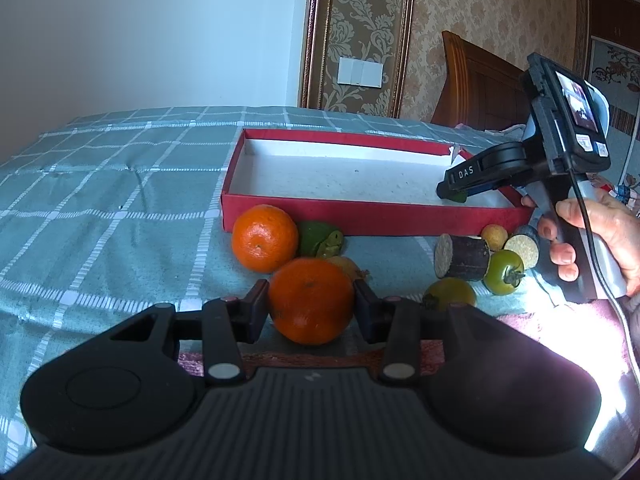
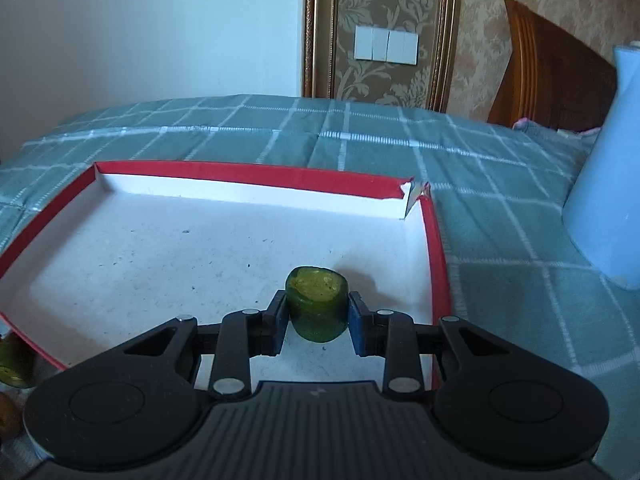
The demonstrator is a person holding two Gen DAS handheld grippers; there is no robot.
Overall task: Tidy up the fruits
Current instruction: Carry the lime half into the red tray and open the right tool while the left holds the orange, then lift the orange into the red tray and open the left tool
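Observation:
In the left wrist view my left gripper [image 1: 310,286] is shut on a big orange [image 1: 308,314], held just above the checked bedspread, with a pad against each side. My right gripper [image 2: 317,298] is shut on a short green fruit chunk [image 2: 316,312] with a yellowish cut top. It holds the chunk low over the near right corner of the red box [image 2: 240,170], whose white floor is bare. The left wrist view also shows the right gripper [image 1: 452,192] inside that red box [image 1: 360,214], with a hand [image 1: 600,232] on its grip.
In front of the box lie a second orange [image 1: 264,238], a green piece [image 1: 320,238], two dark cane sections [image 1: 466,258], a green tomato [image 1: 504,274], a small tan fruit [image 1: 494,236] and a yellow-green fruit [image 1: 450,294]. A pale blue object [image 2: 608,184] stands right of the box.

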